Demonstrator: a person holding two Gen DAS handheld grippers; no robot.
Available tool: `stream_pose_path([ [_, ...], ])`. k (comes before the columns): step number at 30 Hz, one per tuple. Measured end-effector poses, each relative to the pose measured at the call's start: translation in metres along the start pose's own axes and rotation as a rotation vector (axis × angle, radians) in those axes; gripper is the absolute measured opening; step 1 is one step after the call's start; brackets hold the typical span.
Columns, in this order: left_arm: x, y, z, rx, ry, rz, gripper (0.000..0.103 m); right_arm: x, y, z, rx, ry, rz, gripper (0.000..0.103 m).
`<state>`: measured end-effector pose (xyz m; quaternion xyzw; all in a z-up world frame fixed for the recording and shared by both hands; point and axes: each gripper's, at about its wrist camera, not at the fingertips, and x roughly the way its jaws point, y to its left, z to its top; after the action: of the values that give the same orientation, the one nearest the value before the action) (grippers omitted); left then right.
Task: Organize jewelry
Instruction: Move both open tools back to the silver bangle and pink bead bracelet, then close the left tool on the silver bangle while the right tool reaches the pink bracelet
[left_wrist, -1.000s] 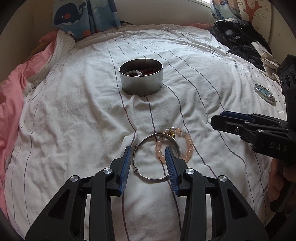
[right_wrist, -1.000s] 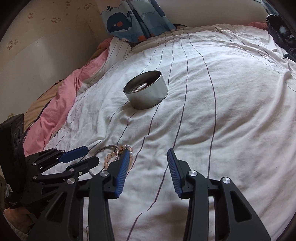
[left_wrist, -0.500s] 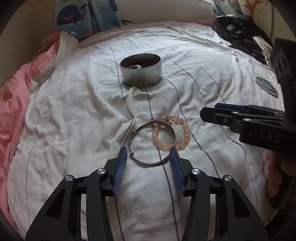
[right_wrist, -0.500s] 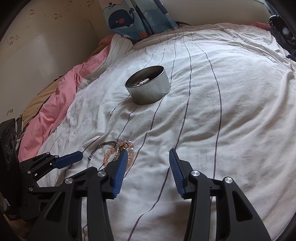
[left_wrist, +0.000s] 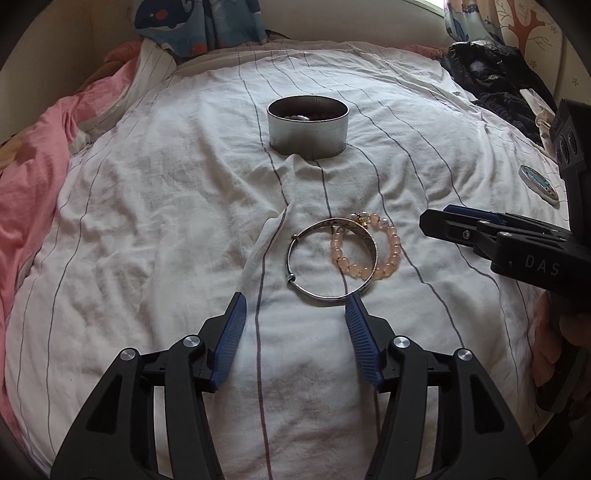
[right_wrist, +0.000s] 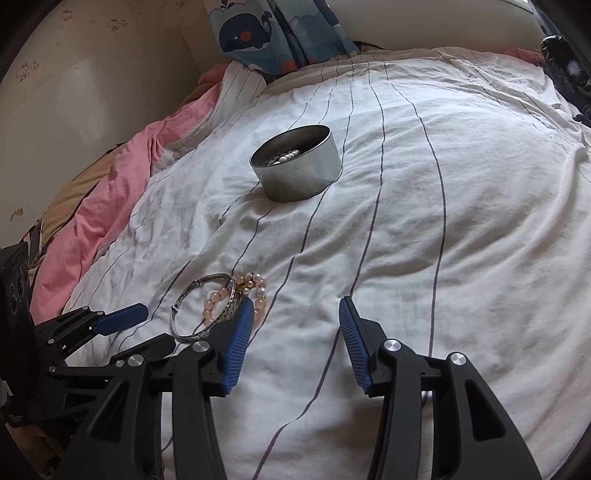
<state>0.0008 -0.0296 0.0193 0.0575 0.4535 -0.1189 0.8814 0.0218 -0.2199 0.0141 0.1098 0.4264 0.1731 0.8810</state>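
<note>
A silver bangle (left_wrist: 330, 258) lies on the white striped sheet, overlapping a pink bead bracelet (left_wrist: 369, 247). Both also show in the right wrist view, the bangle (right_wrist: 205, 306) left of the bracelet (right_wrist: 255, 291). A round metal tin (left_wrist: 307, 127) holding beads stands farther back; it also shows in the right wrist view (right_wrist: 295, 164). My left gripper (left_wrist: 293, 306) is open and empty, just short of the bangle. My right gripper (right_wrist: 295, 312) is open and empty, to the right of the jewelry; its left finger covers part of the bangle.
A pink blanket (left_wrist: 33, 177) lies along the left edge of the bed. Dark clothes (left_wrist: 491, 77) are piled at the far right. A small round lid (left_wrist: 537, 182) lies on the sheet at the right. A whale-print pillow (right_wrist: 273, 29) is at the head.
My left gripper has pulled back from around the bangle, which now lies free in front of its fingertips. The right gripper has shifted slightly; the jewelry has not moved.
</note>
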Motion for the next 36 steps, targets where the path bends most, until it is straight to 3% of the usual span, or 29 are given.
stream_pose_path([
  [10, 0.008, -0.007, 0.012, -0.038, -0.016, -0.052, 0.053, 0.013, 0.025, -0.001, -0.128, 0.01, -0.057, 0.049],
  [16, 0.024, 0.008, 0.015, -0.156, 0.004, -0.153, 0.052, 0.017, 0.025, 0.001, -0.131, 0.02, -0.065, 0.049],
  [20, 0.022, 0.019, 0.012, -0.193, -0.002, -0.174, 0.047, 0.022, 0.027, 0.005, -0.138, 0.02, -0.07, 0.049],
  [29, 0.029, 0.007, 0.015, -0.11, 0.004, -0.078, 0.043, 0.038, 0.044, 0.001, -0.236, 0.073, -0.153, 0.052],
  [36, 0.029, 0.008, 0.014, -0.091, 0.012, -0.079, 0.043, 0.037, 0.049, -0.003, -0.291, 0.085, -0.195, 0.054],
])
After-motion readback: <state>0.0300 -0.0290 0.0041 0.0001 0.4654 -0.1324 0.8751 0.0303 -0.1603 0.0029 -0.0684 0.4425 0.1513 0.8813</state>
